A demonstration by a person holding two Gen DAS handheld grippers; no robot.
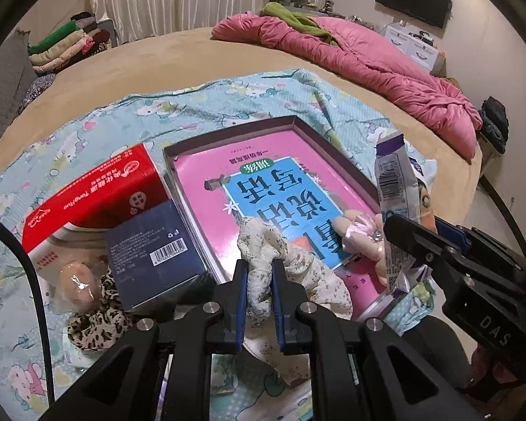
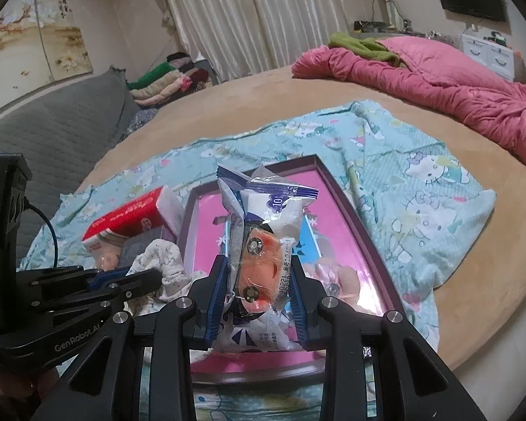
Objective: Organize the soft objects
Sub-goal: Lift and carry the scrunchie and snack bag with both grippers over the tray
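My left gripper (image 1: 259,273) is shut on a white floral cloth (image 1: 263,245) at the near edge of the pink tray (image 1: 298,126). My right gripper (image 2: 259,266) is shut on a white and purple plastic packet (image 2: 263,210) with an orange toy inside, held above the tray (image 2: 336,189). The packet also shows in the left wrist view (image 1: 396,189), as does the right gripper (image 1: 403,231). A pink plush toy (image 1: 357,228) lies in the tray. The left gripper (image 2: 143,277) and the cloth (image 2: 161,259) show in the right wrist view.
A red tissue box (image 1: 98,189), a dark blue box (image 1: 154,245), a wrapped peach ball (image 1: 77,280) and a leopard scrunchie (image 1: 94,322) lie left of the tray on a blue cartoon sheet (image 1: 157,112). A pink quilt (image 1: 368,56) lies at the far side.
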